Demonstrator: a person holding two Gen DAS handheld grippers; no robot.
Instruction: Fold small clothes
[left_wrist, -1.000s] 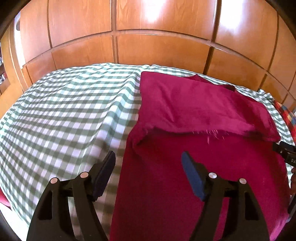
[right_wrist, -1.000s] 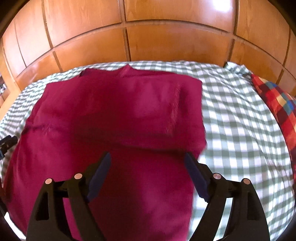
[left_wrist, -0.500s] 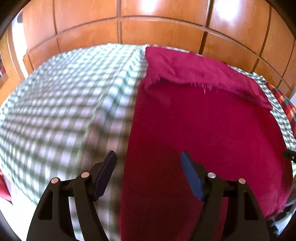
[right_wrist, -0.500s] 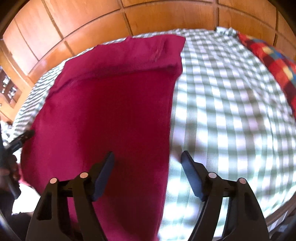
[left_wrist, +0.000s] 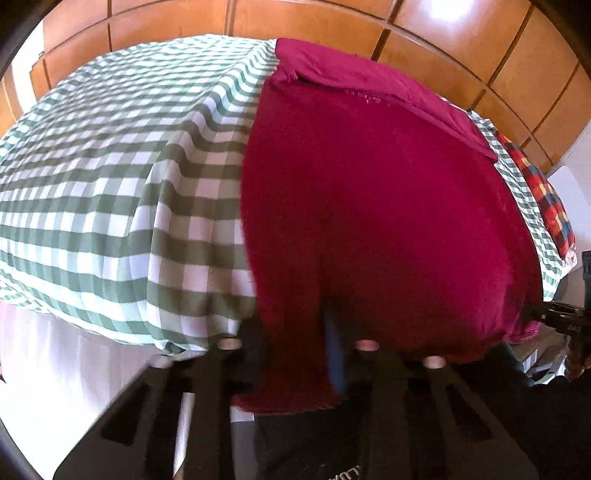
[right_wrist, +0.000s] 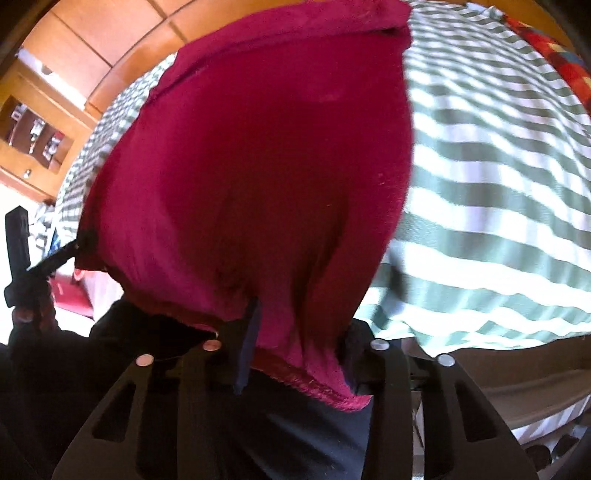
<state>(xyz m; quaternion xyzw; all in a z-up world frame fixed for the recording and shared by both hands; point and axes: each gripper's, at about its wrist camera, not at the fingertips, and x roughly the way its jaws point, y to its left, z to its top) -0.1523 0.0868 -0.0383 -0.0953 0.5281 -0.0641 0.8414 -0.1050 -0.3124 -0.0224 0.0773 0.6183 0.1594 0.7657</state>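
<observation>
A crimson garment (left_wrist: 369, 203) (right_wrist: 277, 166) lies flat on a green-and-white checked bed cover (left_wrist: 110, 184) (right_wrist: 498, 184), its far end folded back on itself (left_wrist: 369, 85). Its near hem hangs over the bed's edge. My left gripper (left_wrist: 295, 343) is closing on the hem's left corner, and the cloth bunches between its fingers. My right gripper (right_wrist: 299, 332) is closing on the right corner, with a gathered fold of hem pinched between its pads. Each gripper also shows at the edge of the other's view, the right gripper (left_wrist: 565, 321) and the left gripper (right_wrist: 18, 251).
Wooden wall panels (left_wrist: 332, 22) rise behind the bed. A red, blue and yellow plaid cushion (left_wrist: 543, 199) (right_wrist: 565, 62) lies at the bed's right side. A wooden shelf unit (right_wrist: 33, 129) stands to the left. The person's dark clothing fills the bottom of both views.
Both grippers have drawn back from mid-garment to its near hem and tipped downward. Their jaws, wide open before, have closed in on the hem's two corners.
</observation>
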